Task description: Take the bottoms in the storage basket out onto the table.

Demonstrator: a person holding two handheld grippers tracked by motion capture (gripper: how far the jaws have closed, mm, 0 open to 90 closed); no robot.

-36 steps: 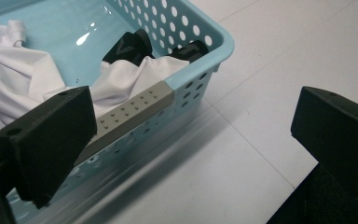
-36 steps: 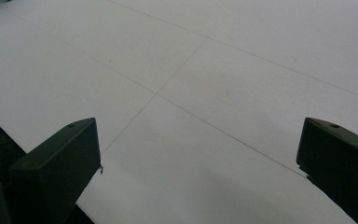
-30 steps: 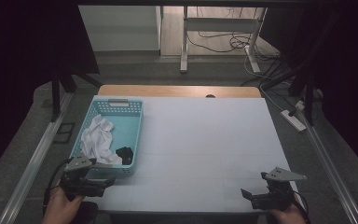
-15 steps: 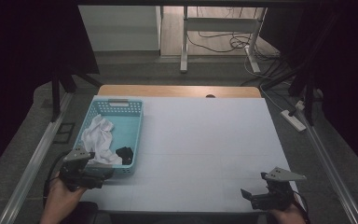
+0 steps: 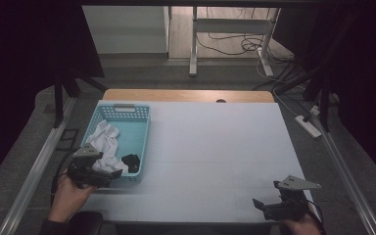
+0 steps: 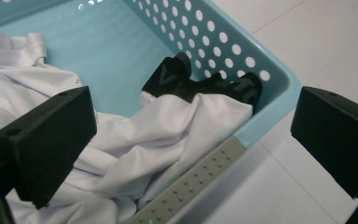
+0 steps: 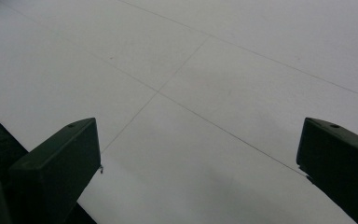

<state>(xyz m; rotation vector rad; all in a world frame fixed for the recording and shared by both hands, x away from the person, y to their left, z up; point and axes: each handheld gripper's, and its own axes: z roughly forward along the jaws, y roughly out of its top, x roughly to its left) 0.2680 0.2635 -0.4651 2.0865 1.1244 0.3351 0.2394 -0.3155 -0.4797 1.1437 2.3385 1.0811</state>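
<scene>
The work is at its very start. The left gripper hangs over the near corner of the blue basket, jaws spread wide and holding nothing. Between and just beyond them lies the white cloth, bunched in the basket, with a black cloth past it against the wall. Nothing is out yet. The right gripper, jaws also spread, waits above the bare white table.
</scene>
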